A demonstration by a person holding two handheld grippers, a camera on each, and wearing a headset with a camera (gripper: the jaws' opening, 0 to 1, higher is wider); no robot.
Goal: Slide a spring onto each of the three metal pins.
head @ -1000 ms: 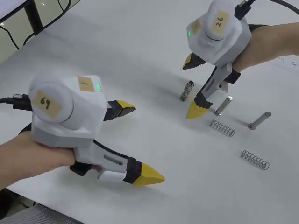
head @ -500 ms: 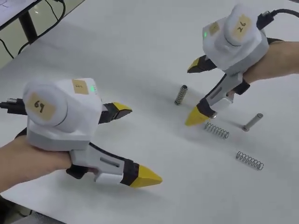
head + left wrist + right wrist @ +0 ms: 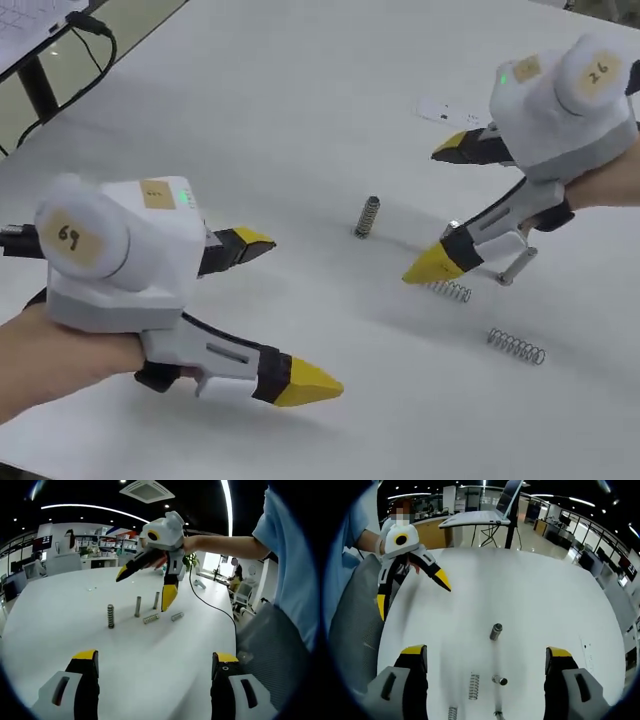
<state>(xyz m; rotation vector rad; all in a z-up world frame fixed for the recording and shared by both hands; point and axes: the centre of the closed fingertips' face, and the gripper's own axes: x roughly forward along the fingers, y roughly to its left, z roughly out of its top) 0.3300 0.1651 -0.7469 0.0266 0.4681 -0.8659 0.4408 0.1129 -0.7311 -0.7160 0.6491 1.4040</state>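
Springs: three on the white table [image 3: 250, 100], one fitted and two loose.
Fitted spring [image 3: 367, 217]: sits around the covered pin [image 3: 497, 627], which stands upright between the two grippers and touches neither.
First loose spring [image 3: 450, 290]: lies flat on the table, just beside the lower yellow tip of the right gripper; contact cannot be judged.
Second loose spring [image 3: 516, 346]: lies flat, apart from the first and nearer the table's front edge.
First bare pin [image 3: 137, 606]: stands upright, near the fitted spring, with no spring on it.
Second bare pin [image 3: 156, 600]: stands upright, just beside the right gripper's lower jaw, with no spring on it. In the head view that jaw partly hides it.
Left gripper [image 3: 280, 312]: held in a hand above the near-left part of the table, well apart from the pins and springs. Jaws spread wide, nothing between them.
Right gripper [image 3: 440, 205]: held in a hand above the two bare pins, tilted downward. Jaws spread wide, gripping nothing; upper tip in the air, lower tip near the table surface.
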